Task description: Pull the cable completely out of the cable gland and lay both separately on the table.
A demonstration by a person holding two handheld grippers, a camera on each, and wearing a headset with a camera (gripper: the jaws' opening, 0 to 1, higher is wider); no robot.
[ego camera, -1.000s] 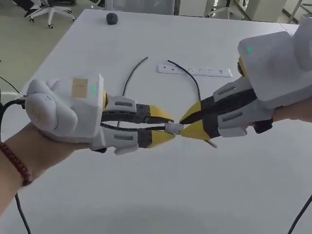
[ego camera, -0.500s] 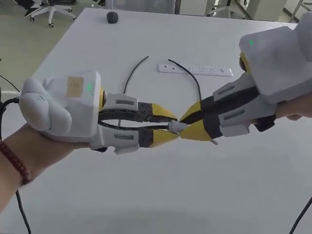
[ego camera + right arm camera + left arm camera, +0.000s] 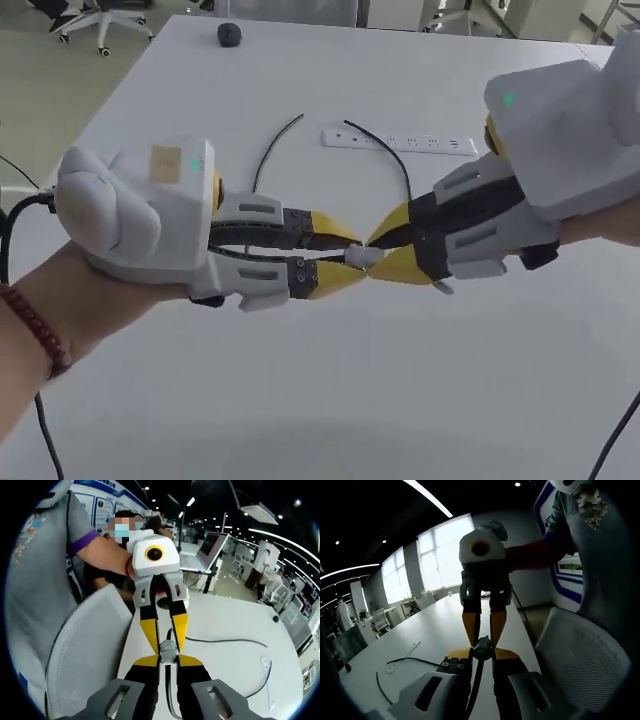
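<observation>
Cable gland (image 3: 357, 258): small white fitting held above the table (image 3: 400, 400), at centre of head view, where the two sets of yellow jaw tips meet.

L gripper (image 3: 347, 261): enters from 9 o'clock. Jaws drawn in, tips pinching the gland from the L side. Cable (image 3: 476, 680) is black; in the L gripper view it leaves the gland and runs back btwn the gripper's own jaws toward the camera.

R gripper (image 3: 372, 257): enters from 3 o'clock, tilted slightly down toward the gland. Jaws pressed together on the gland from the opposite side. In the R gripper view the gland sits btwn the gripper's own tips, w/ a lead running back btwn the jaws; the L gripper's jaws straddle the gland from 12 o'clock.

Gland and cable are not separated.

Table items, head view:
- Power strip (image 3: 400, 143), white, flat, at 12 o'clock from the gland.
- Curved black wire (image 3: 395, 160), crosses the strip, passes behind the R gripper.
- Thin black wire (image 3: 270, 155), at 11 o'clock.
- Dark round object (image 3: 230, 37), far edge, approx. 11 o'clock.
</observation>
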